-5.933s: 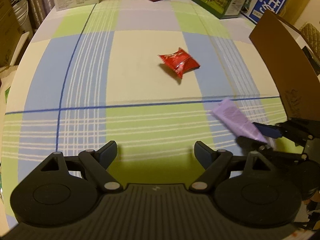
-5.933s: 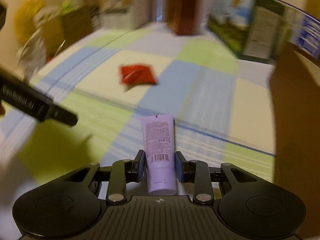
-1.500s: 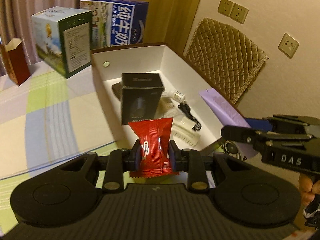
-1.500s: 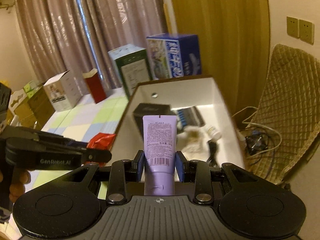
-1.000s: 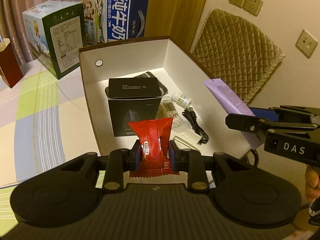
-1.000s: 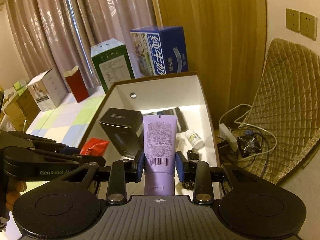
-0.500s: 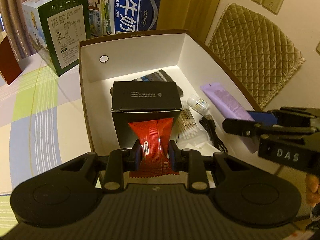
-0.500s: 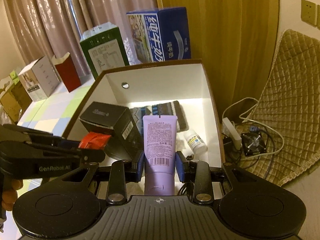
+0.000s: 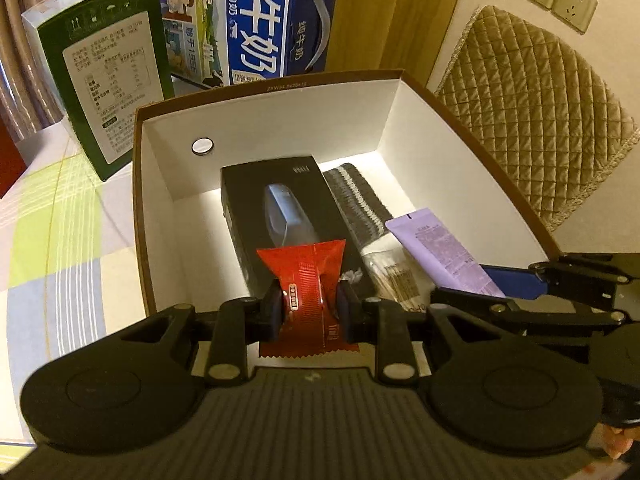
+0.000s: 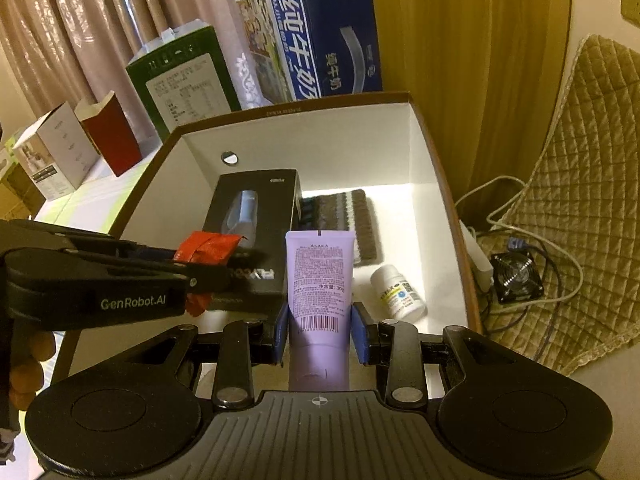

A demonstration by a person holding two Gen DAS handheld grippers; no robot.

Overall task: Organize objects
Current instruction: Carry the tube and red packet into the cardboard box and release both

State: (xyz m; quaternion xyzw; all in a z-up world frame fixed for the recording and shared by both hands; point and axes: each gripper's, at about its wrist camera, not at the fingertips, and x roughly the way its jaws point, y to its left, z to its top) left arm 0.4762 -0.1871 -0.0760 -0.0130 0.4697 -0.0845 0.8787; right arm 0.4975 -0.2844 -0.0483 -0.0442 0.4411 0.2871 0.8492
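Red foil wrapper: the snack packet [image 9: 308, 280] sits clamped between the left tongs [image 9: 307, 312], its long axis running away from the camera, its flared end toward the far wall of the open cardboard box [image 9: 276, 120], over the box's near end. The lilac tube [image 10: 320, 280] is pinched by the right tongs [image 10: 320, 338] across its lower body, cap end back toward the handle, flat crimped end pointing forward over the box. Its label reads "ASAKA", above fine print and a barcode. Both tongs are nearly closed, each clenched on its own item. "GenRobot.AI" is printed on the side of the left tongs in the right wrist view. Inside the box lie a black carton [image 10: 256, 220], a striped cloth [image 10: 344, 216] and a small white bottle [image 10: 398, 292]. A blue milk carton [image 10: 320, 40] and a green carton [image 10: 184, 80] stand on the desk [image 9: 60, 240] behind.
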